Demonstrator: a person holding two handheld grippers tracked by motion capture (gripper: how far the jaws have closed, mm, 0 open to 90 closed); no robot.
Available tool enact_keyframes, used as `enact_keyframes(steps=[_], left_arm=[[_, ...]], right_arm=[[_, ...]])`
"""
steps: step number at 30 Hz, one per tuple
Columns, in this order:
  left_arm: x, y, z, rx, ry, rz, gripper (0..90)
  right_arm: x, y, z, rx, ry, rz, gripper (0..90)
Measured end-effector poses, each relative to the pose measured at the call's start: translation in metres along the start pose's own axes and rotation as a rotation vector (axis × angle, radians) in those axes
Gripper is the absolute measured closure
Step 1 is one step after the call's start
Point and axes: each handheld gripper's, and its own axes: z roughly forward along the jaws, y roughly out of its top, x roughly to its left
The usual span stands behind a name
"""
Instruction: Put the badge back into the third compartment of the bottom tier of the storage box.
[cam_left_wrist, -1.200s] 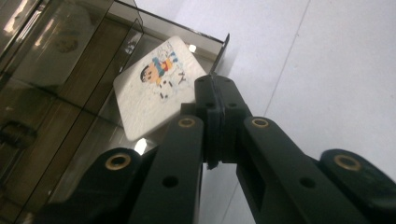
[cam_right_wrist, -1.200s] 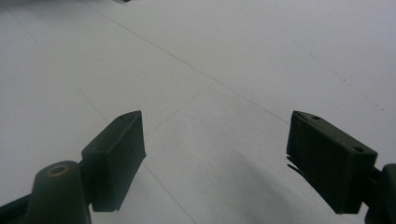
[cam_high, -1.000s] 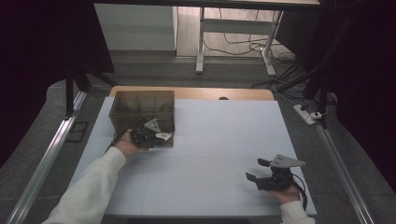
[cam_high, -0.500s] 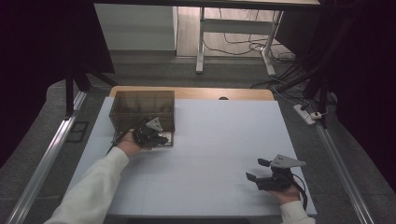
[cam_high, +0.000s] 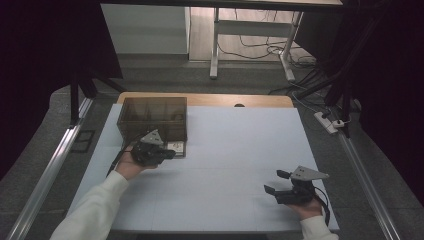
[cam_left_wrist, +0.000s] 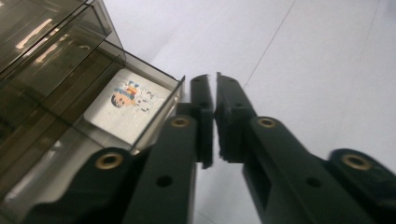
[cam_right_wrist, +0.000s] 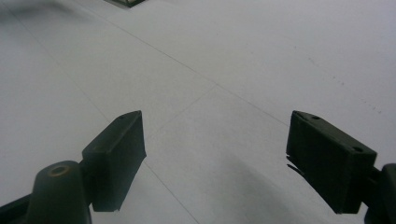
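Left hand-held gripper (cam_left_wrist: 212, 93) closed — box (cam_high: 152, 114) contents unclear.

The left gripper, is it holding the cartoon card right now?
No, the left gripper has its jaws closed together with nothing between them, and the cartoon card lies in the open drawer beside it.

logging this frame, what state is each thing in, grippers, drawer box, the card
left gripper: jaws shut on nothing, beside the open drawer
right gripper: jaws wide open, empty, above bare table
drawer box: smoky clear plastic, bottom drawer pulled out
picture card: lying flat in the drawer
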Motion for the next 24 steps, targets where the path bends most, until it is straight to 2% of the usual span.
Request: enact_keyframes(steps=[5,11,16,24], left_arm=[[-0.009,-0.014,-0.011,-0.027,0.017,-0.046,60.0],[-0.023,-0.036,-0.022,-0.065,0.043,-0.096,45.5],[-0.032,-0.055,-0.03,-0.084,0.067,-0.12,39.4],[-0.035,-0.081,-0.037,-0.107,0.107,-0.146,35.1]], right_arm=[[0.0,0.0,0.0,0.004,-0.001,-0.004,19.2],[0.001,0.0,-0.001,0.0,-0.007,-0.004,19.2],[-0.001,-0.001,-0.001,0.006,-0.017,-0.005,19.2],[-0.004,-0.003,-0.004,0.017,-0.046,-0.008,19.3]])
